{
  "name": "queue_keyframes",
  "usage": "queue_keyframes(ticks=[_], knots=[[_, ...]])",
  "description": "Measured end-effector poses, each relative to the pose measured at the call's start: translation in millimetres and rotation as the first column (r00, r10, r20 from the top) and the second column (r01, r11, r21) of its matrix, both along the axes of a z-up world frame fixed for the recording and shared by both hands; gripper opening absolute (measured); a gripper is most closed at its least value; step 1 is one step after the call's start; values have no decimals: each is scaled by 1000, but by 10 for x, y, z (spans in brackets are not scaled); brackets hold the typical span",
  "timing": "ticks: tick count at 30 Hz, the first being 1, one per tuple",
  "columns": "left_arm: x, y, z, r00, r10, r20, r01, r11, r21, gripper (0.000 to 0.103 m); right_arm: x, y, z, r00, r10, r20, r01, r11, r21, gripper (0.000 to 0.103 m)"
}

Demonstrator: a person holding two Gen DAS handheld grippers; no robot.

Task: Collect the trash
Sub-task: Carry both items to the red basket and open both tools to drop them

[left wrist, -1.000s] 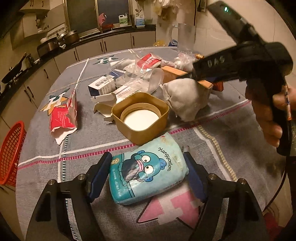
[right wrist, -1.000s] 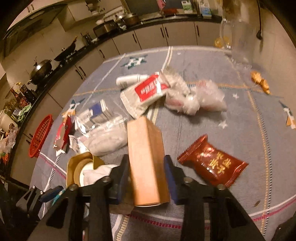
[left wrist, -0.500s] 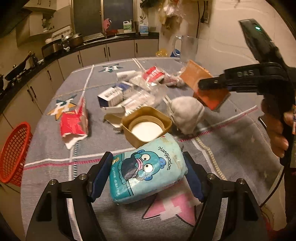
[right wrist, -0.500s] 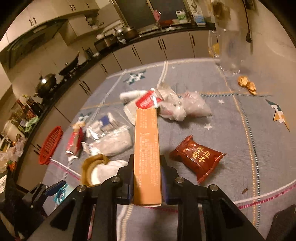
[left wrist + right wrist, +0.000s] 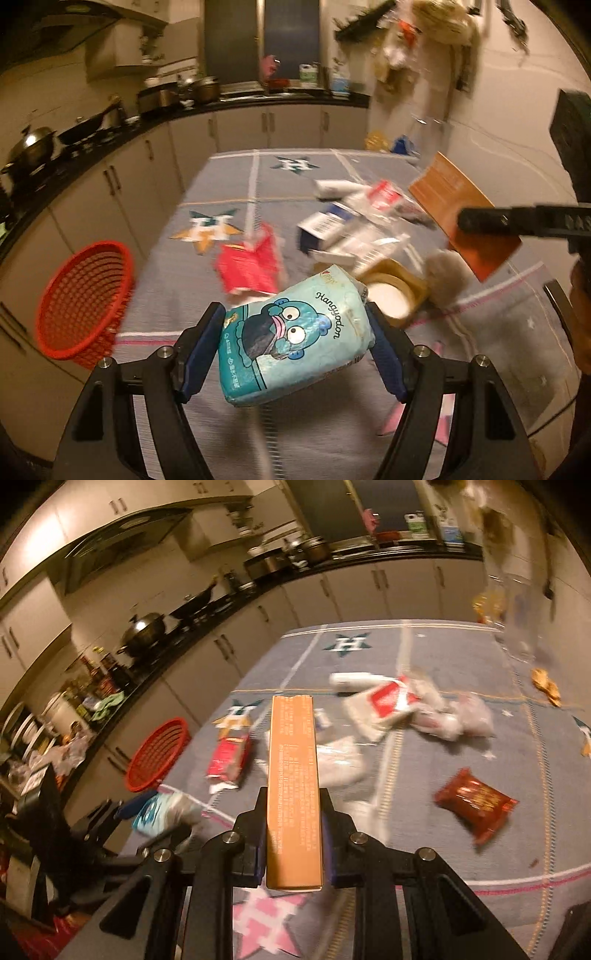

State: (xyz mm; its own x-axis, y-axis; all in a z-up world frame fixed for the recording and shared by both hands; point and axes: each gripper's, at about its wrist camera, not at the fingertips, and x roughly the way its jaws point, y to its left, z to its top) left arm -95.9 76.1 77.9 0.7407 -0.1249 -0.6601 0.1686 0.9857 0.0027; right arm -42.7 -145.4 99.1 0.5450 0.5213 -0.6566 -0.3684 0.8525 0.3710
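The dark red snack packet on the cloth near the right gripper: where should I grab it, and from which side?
The dark red snack packet lies flat on the tablecloth, clear of the other litter. Probably best to come from above and pinch across its narrow width near the middle, where the puffed body gives the pads something to bite; the crimped ends look thin and slippery.

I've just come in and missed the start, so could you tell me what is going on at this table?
A person is clearing trash off a cluttered table with a handheld gripper in each hand. The left gripper has its jaws on a blue tissue pack, held clear of the cloth. The right gripper is clamped on an orange carton, also in the air. A red basket waits beside the table; wrappers and bags remain on the cloth.
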Motion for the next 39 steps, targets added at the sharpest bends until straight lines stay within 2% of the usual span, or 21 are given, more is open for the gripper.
queue_keyframes(ticks=[6, 14, 25, 32, 39], knots=[[47, 443, 91, 995, 98, 25, -97, 995, -9, 74, 92, 485, 32, 996, 93, -4, -93, 996, 5, 25], [137, 1083, 78, 975, 219, 24, -219, 976, -23, 74, 246, 1236, 33, 976, 219, -21, -219, 976, 0, 25], [387, 2053, -84, 917, 398, -12, -398, 916, -44, 74, 590, 2383, -121, 928, 361, -86, -362, 932, 14, 25], [587, 2469, -323, 888, 455, -68, -459, 887, -45, 74, 829, 2996, -243, 909, 402, -110, -404, 915, 3, 25], [752, 2722, -550, 873, 472, -126, -482, 874, -66, 74, 1036, 3381, -418, 905, 400, -144, -404, 915, 3, 25]])
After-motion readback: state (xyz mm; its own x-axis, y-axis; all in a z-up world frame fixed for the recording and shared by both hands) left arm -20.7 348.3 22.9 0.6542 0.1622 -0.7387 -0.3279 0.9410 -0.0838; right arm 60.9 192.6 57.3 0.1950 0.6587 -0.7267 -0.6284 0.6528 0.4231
